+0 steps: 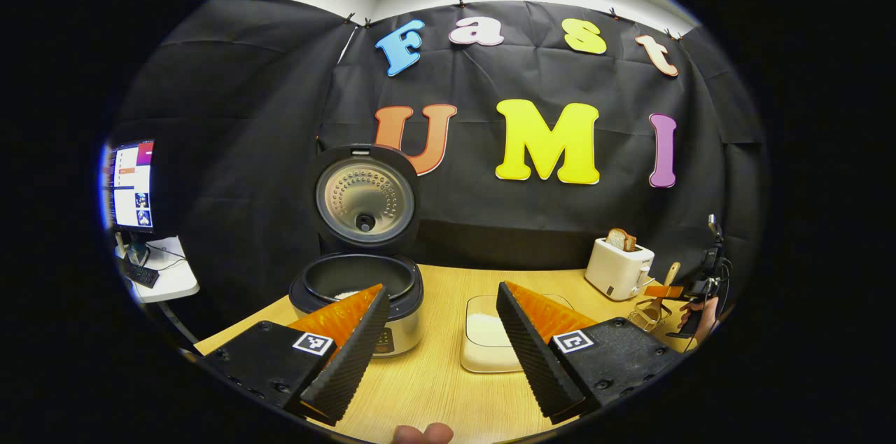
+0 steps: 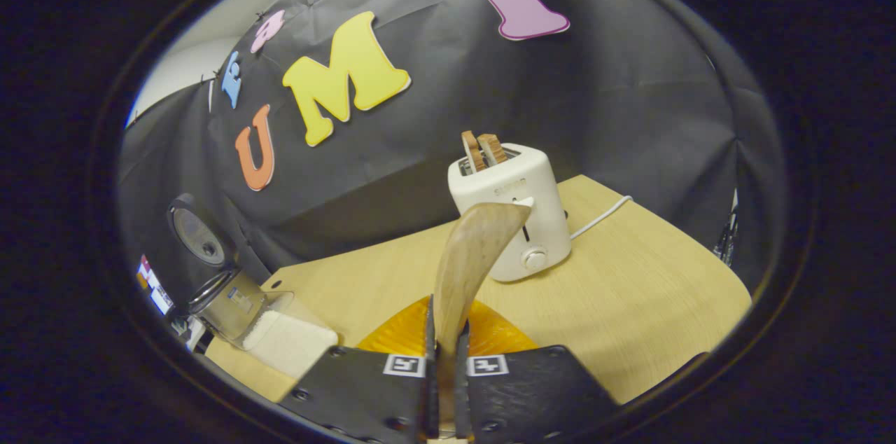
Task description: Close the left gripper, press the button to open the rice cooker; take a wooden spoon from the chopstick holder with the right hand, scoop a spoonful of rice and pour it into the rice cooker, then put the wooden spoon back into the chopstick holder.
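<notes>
The rice cooker (image 1: 357,290) stands open on the wooden table, its lid (image 1: 364,199) upright, with some white rice in the pot. My left gripper (image 1: 441,290) is open and holds nothing, hovering in front of the cooker and the rice container (image 1: 486,339). Far right, my right gripper (image 1: 665,291) is over the wire chopstick holder (image 1: 649,316), the wooden spoon (image 1: 673,270) poking up from it. In the right gripper view, my right gripper (image 2: 445,332) is shut on the wooden spoon (image 2: 476,248), bowl end upward. The rice cooker (image 2: 224,304) and rice container (image 2: 287,342) lie at the left.
A white toaster (image 1: 619,265) with bread slices stands at the back right, just behind the spoon (image 2: 518,220); its cord (image 2: 602,216) trails right. A side table with a monitor (image 1: 129,185) is left of the table. A hand (image 1: 700,318) holds the right gripper.
</notes>
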Demonstrator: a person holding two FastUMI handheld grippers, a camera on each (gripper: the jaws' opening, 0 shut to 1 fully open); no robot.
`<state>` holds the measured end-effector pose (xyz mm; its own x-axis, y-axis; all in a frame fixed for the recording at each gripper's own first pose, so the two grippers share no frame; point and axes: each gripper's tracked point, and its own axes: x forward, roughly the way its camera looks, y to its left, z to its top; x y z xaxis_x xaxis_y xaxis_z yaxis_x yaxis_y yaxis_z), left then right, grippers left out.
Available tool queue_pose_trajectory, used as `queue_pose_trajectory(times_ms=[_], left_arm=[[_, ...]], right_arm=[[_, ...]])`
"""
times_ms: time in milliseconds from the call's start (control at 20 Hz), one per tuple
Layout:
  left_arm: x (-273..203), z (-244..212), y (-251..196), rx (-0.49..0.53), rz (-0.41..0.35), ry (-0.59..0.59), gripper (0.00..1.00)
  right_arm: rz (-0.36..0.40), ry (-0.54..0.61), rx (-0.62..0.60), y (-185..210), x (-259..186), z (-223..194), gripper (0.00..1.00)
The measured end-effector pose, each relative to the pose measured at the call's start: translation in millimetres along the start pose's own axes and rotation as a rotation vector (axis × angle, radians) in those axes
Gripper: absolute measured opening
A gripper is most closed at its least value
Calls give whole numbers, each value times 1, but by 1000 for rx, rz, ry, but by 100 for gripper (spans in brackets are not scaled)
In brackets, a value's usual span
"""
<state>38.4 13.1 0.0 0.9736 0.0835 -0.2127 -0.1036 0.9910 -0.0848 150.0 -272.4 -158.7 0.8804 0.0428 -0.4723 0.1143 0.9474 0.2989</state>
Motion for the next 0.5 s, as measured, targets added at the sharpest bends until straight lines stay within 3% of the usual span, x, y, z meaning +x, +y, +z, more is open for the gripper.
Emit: queue_pose_trajectory(times_ms=[50, 100, 500], left_arm=[[-1, -1, -1, -2, -5, 2, 98], [-2, -2, -1, -4, -8, 1, 100], [-1, -16, -2, -53, -62, -6, 98]], right_arm=[[-5, -4, -15, 2, -4, 0, 2], [-11, -13, -32, 3, -6, 1, 1], [-80, -183, -191, 34, -44, 52, 2]])
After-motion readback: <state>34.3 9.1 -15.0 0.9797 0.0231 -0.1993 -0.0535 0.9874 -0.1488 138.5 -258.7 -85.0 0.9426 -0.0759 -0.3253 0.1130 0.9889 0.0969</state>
